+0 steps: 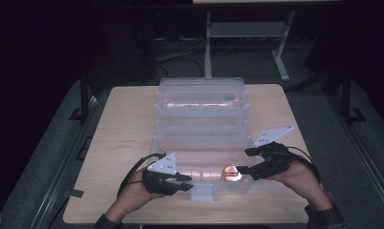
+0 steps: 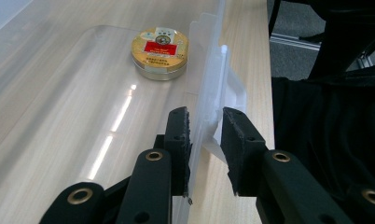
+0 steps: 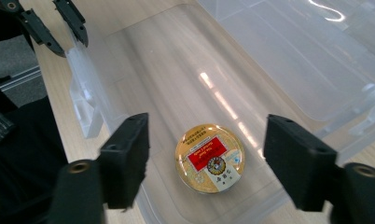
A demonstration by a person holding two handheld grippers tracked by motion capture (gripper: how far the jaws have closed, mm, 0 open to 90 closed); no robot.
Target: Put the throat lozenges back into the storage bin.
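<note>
Left gripper (image 1: 184,182): jaws nipped onto front wall of clear plastic box (image 1: 202,125), near its latch tab, steadying box on desk (image 1: 125,138). Right gripper (image 1: 241,161): jaws parted wide, nothing between pads, poised above round gold tin (image 1: 231,172). Tin lies flat on box floor, front right corner, just beside wall.

Risk: jaws descending could strike wall or skid tin on slick plastic; thin wall may flex under left grip.

Right gripper view (image 3: 205,158): tin label (image 3: 209,157), gap either side. Left gripper view (image 2: 205,140): wall pinch (image 2: 200,126). High view: whole layout.

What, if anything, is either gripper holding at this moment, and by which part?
The left gripper clamps the clear box by its near wall beside the latch. The right gripper, open, holds nothing above the gold tin.
</note>
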